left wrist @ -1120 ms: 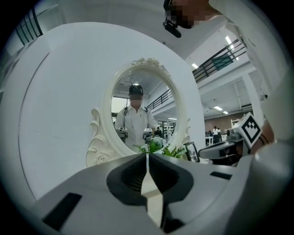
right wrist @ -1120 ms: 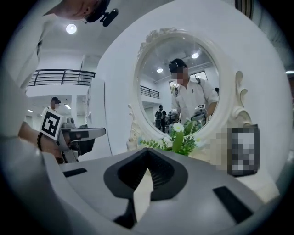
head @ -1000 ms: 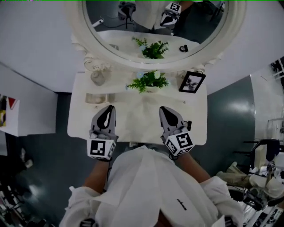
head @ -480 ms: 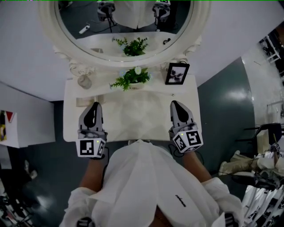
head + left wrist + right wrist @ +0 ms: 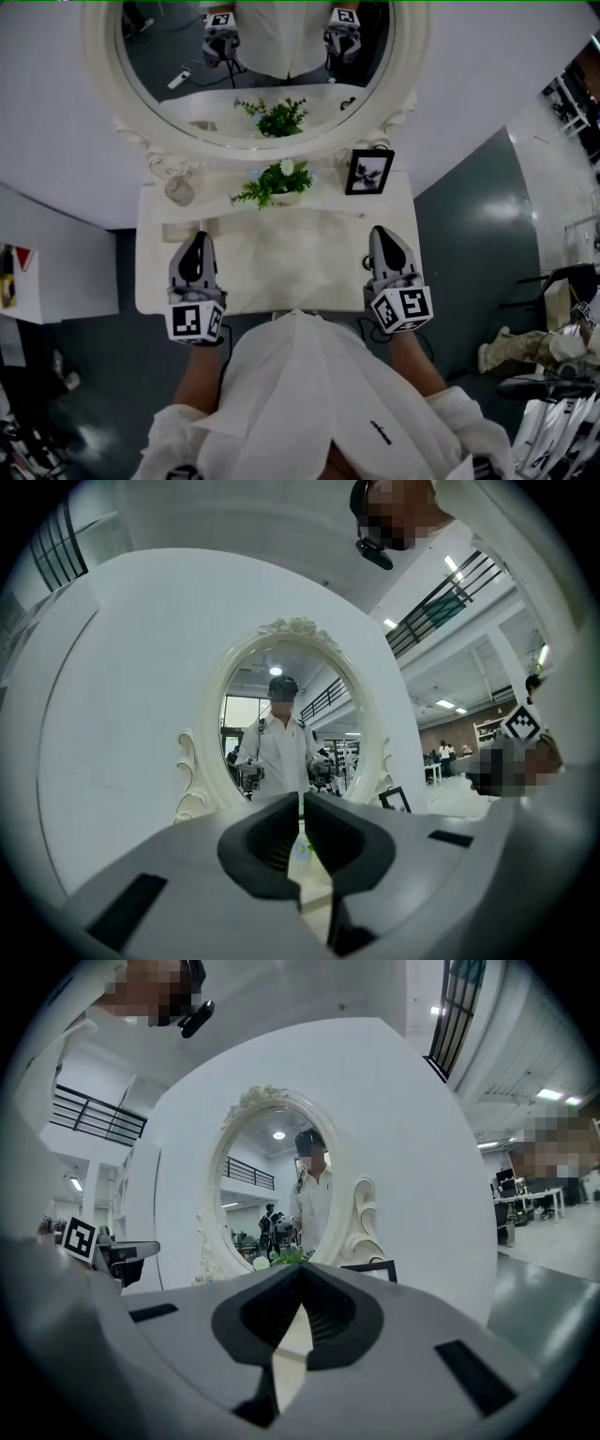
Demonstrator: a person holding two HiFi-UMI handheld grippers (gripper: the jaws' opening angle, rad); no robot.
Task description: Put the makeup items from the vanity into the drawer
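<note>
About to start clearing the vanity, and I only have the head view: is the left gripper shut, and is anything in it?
Observer: The left gripper is shut. The left gripper view shows only a thin slit between its jaws, with nothing in it.
Operator: And the right?
Observer: The right gripper is shut too, tips touching, empty.
Operator: What is it aimed at?
Observer: In its view the plant sits just above the tips, with the photo frame to their right.
</note>
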